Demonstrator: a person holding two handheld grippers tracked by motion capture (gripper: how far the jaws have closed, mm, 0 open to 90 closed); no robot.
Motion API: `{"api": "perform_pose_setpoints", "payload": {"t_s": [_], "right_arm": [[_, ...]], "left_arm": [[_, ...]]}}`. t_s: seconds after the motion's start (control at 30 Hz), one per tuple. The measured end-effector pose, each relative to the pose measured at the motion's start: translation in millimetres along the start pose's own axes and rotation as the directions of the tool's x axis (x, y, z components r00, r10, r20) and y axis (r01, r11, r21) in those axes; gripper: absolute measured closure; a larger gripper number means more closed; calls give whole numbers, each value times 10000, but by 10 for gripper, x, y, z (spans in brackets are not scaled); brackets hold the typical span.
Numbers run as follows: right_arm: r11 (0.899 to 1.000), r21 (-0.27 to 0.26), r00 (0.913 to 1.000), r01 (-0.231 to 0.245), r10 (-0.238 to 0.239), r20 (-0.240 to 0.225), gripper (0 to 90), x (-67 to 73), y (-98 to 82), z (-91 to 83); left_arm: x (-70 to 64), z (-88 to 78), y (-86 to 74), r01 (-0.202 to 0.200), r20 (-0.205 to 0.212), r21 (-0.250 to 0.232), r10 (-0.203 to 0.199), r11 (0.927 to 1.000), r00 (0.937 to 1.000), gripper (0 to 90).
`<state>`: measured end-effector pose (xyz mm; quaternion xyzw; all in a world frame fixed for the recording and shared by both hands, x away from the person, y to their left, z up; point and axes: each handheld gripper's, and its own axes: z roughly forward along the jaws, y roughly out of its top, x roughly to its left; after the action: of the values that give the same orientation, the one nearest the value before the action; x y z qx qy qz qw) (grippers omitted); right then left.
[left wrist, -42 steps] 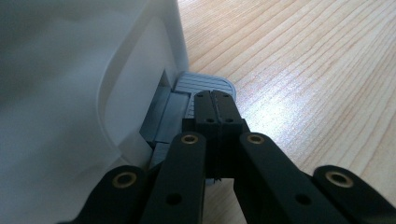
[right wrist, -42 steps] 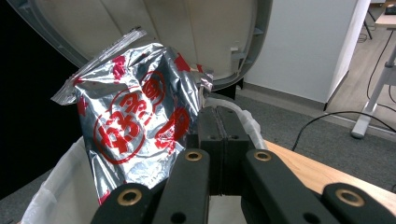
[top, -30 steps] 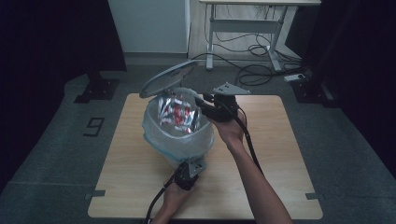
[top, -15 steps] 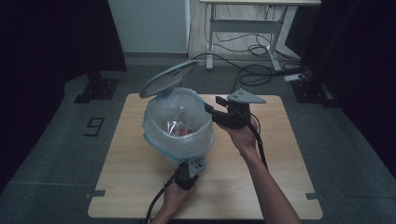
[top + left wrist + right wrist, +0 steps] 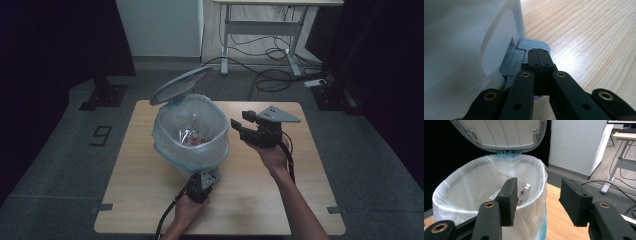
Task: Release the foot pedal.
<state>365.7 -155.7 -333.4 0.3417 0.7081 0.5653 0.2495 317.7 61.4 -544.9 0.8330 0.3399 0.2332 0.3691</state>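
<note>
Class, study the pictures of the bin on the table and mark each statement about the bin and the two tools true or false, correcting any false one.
1. The bin's lid is raised. True.
2. The right tool is shut on a wrapper. False: its jaws are open and empty.
3. The left tool presses the pedal. True.
4. The bin has no bag. False: a clear bag lines it.
</note>
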Motion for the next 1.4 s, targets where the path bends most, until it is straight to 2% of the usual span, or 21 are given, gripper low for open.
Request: {"api": "perform_pose_setpoints", "payload": {"t_s": [0.07,0.13,0.27,0.33,0.37,0.47,0.63,0.87,1.03,1.23,1.4], "right_arm": [[10000,30,10000,9,-9,20,480,-6,-35,-21],[10000,57,10000,40,-40,28,483,-19,-84,-52],[10000,78,10000,24,-25,29,486,-49,-177,-127],[10000,82,10000,21,-21,44,486,-62,-228,-164],[9999,116,10000,28,-28,34,486,-72,-269,-193],[9999,138,10000,6,-7,46,487,-96,-363,-261],[9998,160,9999,-98,96,103,490,-157,-552,-406],[9994,282,9995,-217,210,255,490,-270,-832,-614],[9973,533,9979,-511,489,414,489,-383,-1138,-743],[9914,960,9952,-887,841,508,487,-458,-1402,-758],[9901,1091,9952,-885,833,514,480,-466,-1484,-742]], "left_arm": [[-2,-8,-1,-11,-4,-38,11,10000,10000,900],[-1,-24,-5,30,-186,-113,-32,9999,9998,800],[25,-66,4,509,13,-322,-509,9982,9987,747],[37,-106,13,516,38,-502,-515,9974,9987,723],[44,-129,19,592,176,-531,-583,9968,9981,690],[25,-169,17,397,197,-431,-388,9983,9991,638],[-18,-208,3,380,312,-452,-366,9983,9988,570],[-61,-266,0,301,408,-542,-279,9981,9988,530],[-54,-265,-13,288,428,-393,-271,9988,9987,523],[-45,-251,-22,334,446,-337,-319,9989,9985,515],[-48,-249,-26,348,459,-333,-333,9988,9984,512]]}}
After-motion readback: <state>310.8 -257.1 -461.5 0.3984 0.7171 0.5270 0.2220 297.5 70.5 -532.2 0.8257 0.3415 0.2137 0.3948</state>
